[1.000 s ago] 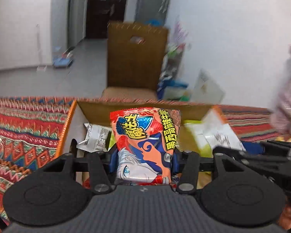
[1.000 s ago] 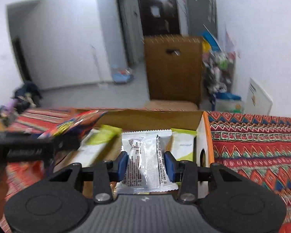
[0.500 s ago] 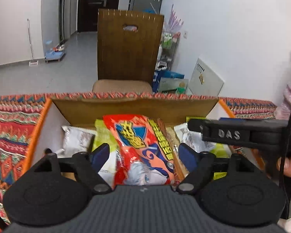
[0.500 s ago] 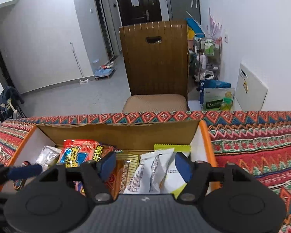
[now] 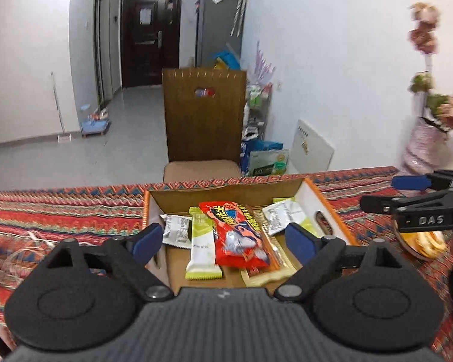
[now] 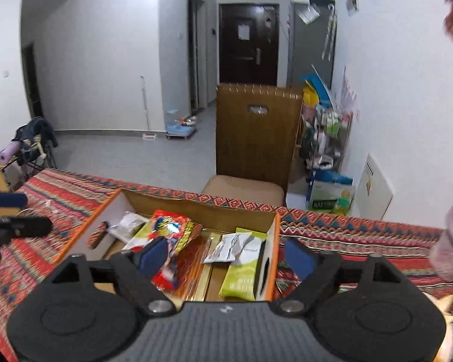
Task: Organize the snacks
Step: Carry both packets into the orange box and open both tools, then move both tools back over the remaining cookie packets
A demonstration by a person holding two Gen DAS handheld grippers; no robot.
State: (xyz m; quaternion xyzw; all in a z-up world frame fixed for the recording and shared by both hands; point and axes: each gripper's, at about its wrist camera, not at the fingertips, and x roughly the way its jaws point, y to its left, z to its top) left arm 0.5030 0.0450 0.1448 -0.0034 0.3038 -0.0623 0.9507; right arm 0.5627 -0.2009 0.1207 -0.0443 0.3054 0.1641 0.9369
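Observation:
An open cardboard box [image 5: 226, 187] [image 6: 196, 203] with orange-edged white sides sits on the patterned tablecloth. In it lie a red snack bag [image 5: 237, 233] [image 6: 173, 232], a green-and-white bar [image 5: 201, 246], white packets [image 5: 175, 233] [image 6: 228, 247] and a green packet [image 6: 241, 277]. My left gripper [image 5: 223, 239] is open and empty above the box's near edge. My right gripper [image 6: 226, 256] is open and empty above the box's right part; it also shows at the right of the left wrist view [image 5: 413, 208].
A brown chair [image 5: 204, 120] [image 6: 256, 138] stands behind the table. A plate with food [image 5: 422, 241] lies right of the box. A vase of flowers [image 5: 425, 96] stands at the far right. The tablecloth [image 5: 60, 211] spreads left and right of the box.
The left gripper let go of the red snack bag and the right gripper let go of the white packet; both now lie in the box. Both grippers opened and pulled back and up.

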